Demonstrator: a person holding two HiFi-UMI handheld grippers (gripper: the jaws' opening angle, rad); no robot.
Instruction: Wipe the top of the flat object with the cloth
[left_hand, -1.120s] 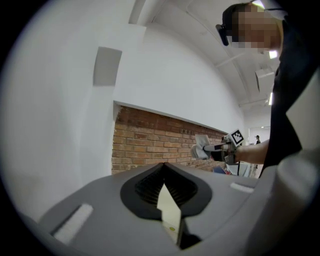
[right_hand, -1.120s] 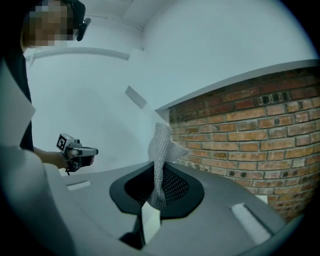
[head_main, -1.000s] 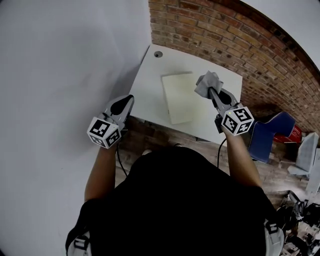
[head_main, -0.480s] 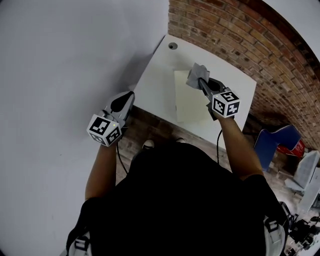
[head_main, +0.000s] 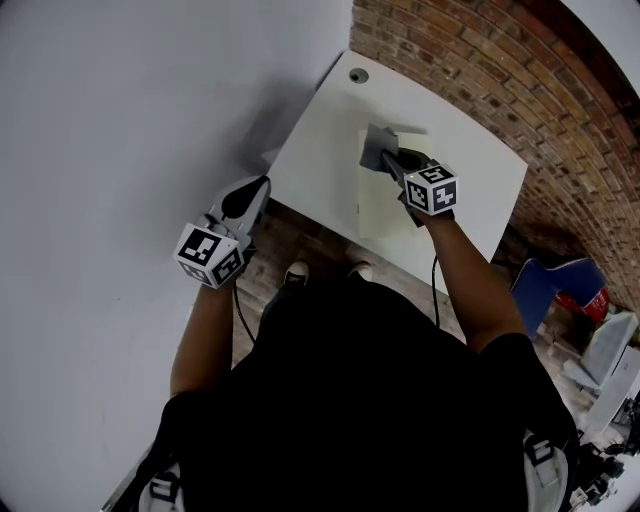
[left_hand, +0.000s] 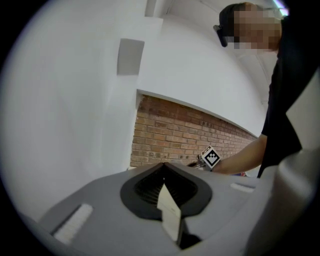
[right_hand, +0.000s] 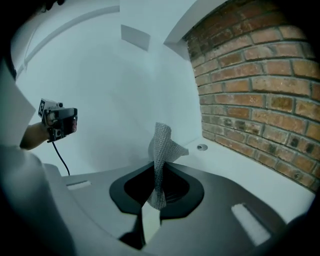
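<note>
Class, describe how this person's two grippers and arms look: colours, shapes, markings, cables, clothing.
The left gripper and right gripper are grey with dark pointed jaws; each carries a white cube of black square markers and trails a thin black cable. The person wears a black short-sleeved top.

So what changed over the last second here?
The right gripper, shut on the cloth, carried it leftward across the far end of the flat object. The left gripper stayed shut and empty, off the table.
</note>
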